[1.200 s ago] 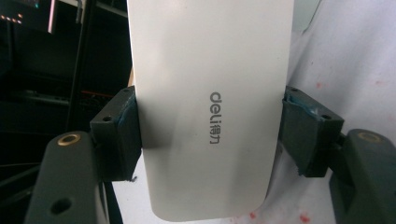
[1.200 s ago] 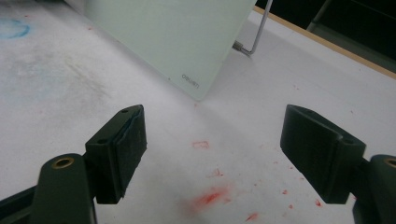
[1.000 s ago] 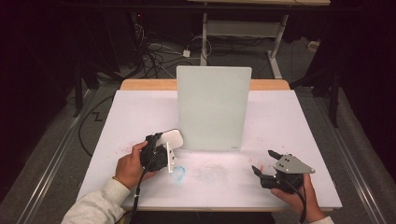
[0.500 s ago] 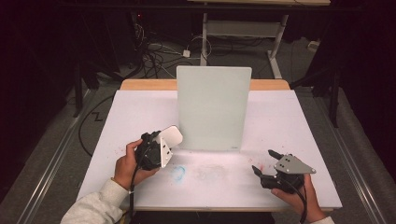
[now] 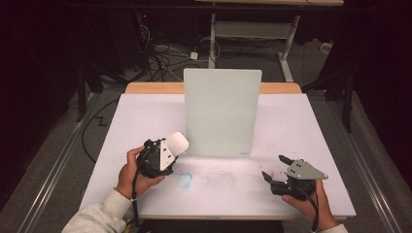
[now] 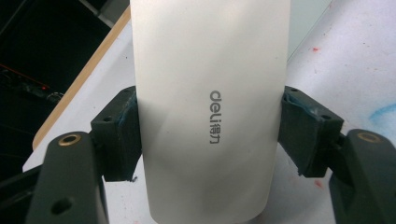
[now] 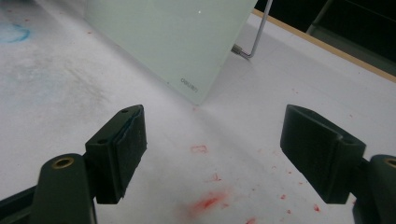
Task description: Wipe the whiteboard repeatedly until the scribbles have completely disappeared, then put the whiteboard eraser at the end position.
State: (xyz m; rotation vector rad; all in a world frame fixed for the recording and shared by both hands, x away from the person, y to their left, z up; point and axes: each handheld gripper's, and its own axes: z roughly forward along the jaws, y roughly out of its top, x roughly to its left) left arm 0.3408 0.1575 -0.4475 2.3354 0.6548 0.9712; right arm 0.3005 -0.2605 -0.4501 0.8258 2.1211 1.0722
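Left claw (image 5: 170,149) raised, jaws clamped tight, right claw (image 5: 275,169) low, jaws spread wide

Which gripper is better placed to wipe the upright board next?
Left. The left gripper grips the white eraser beside the glass board. The right gripper is open, holding nothing.

The bench (image 5: 145,121) fills the middle of the high view, its top covered in white with a strip of bare wood showing along the far edge. A pale green glass board (image 5: 221,114) stands upright on it near the centre, propped by a thin metal leg behind. Lower centre, a blue scribble (image 5: 185,180) and a grey smudge mark the white surface; red smears (image 7: 205,203) lie at lower right.
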